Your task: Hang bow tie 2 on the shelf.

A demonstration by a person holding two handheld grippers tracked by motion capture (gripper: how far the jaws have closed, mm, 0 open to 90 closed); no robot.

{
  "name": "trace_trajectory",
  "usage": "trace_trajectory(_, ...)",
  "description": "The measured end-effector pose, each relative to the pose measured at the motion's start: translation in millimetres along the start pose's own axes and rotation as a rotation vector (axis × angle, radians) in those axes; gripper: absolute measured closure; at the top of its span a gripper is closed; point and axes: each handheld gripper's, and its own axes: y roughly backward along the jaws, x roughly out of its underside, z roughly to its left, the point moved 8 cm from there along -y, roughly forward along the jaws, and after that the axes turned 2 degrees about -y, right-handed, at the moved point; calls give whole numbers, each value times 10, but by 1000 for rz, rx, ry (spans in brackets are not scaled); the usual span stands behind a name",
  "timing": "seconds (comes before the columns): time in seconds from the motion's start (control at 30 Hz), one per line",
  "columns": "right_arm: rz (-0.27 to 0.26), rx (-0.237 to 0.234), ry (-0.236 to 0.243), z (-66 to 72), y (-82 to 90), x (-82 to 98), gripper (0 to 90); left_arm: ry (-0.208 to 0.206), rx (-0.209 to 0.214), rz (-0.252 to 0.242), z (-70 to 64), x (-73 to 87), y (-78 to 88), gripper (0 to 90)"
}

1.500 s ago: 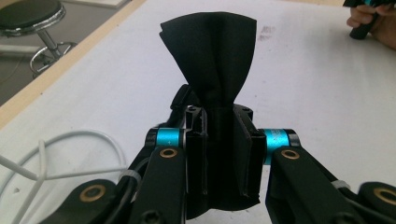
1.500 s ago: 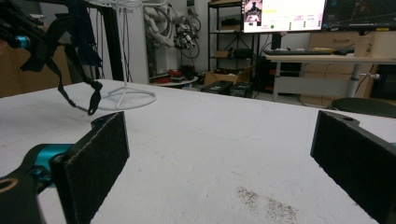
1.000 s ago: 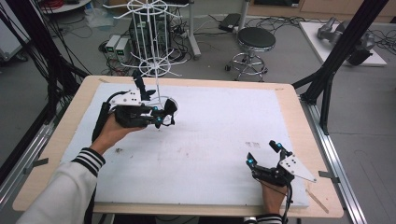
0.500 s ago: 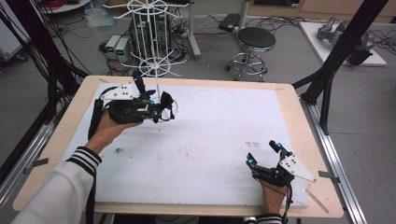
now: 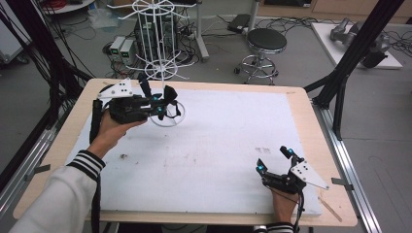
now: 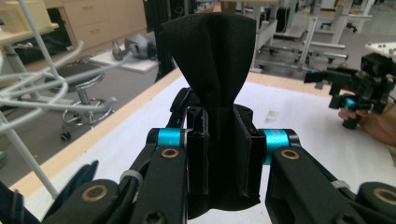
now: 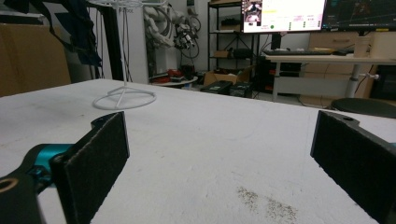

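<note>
The left gripper point(image 5: 163, 103) pinches a folded black cloth point(image 6: 212, 70) between its pads, holding it above the far left part of the white table mat point(image 5: 218, 145), just beside the base ring of the white wire rack point(image 5: 158, 48). The right gripper point(image 5: 274, 160) rests on the mat's near right corner, jaws spread wide with nothing between them.

Grey floor point(image 5: 384, 121), black stool point(image 5: 265, 41)

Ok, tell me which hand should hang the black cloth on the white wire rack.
Left. The left gripper already clamps the black cloth beside the white wire rack; the right gripper rests open near the table's front edge.
</note>
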Motion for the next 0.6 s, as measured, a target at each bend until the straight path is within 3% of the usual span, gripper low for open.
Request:
trace_trajectory(0.27, 0, 0, 1, -1, 0, 1, 36, 25, -27, -48, 50, -127, 10, 770)
trace_trajectory(0.6, -1, 0, -2, -1, -1, 0, 36, 29, -56, -59, 105, -211, 6, 770)
